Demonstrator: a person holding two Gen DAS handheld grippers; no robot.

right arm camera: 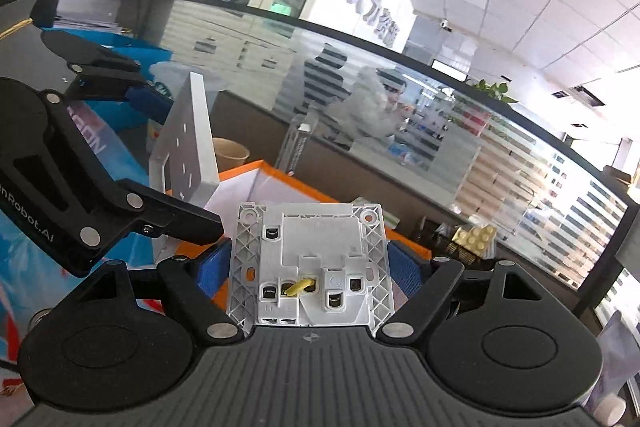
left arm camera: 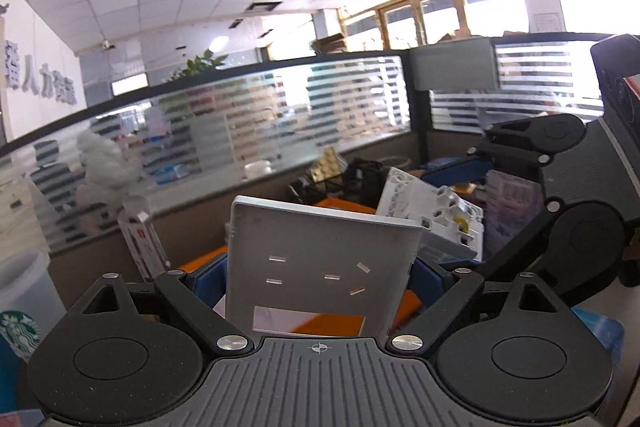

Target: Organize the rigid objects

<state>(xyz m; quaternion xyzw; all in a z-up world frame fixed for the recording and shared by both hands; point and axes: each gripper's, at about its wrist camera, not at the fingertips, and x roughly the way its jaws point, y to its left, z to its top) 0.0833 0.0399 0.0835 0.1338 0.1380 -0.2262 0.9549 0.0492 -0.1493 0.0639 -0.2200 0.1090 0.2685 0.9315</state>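
My left gripper [left arm camera: 318,281] is shut on a grey socket faceplate [left arm camera: 320,247], its blue pads [left arm camera: 208,279] pressing on the plate's two side edges. The plate is lifted and nearly upright, its slotted face towards the camera. My right gripper [right arm camera: 310,267] is shut on a white socket module [right arm camera: 312,259], seen from the back with its terminals and a short yellow wire. Both parts hang above an orange-rimmed box [right arm camera: 240,173]. In the left wrist view the right gripper [left arm camera: 492,199] and its module [left arm camera: 432,215] are just right of the plate. In the right wrist view the left gripper [right arm camera: 172,159] holds the plate [right arm camera: 188,147] at the left.
A striped glass partition [left arm camera: 280,115] closes off the desk behind. A Starbucks cup [left arm camera: 24,307] stands at the near left, with a white carton [left arm camera: 140,239] beyond it. A paper cup [right arm camera: 230,153] sits behind the box, and yellow bricks [right arm camera: 476,239] lie in a black basket at the right.
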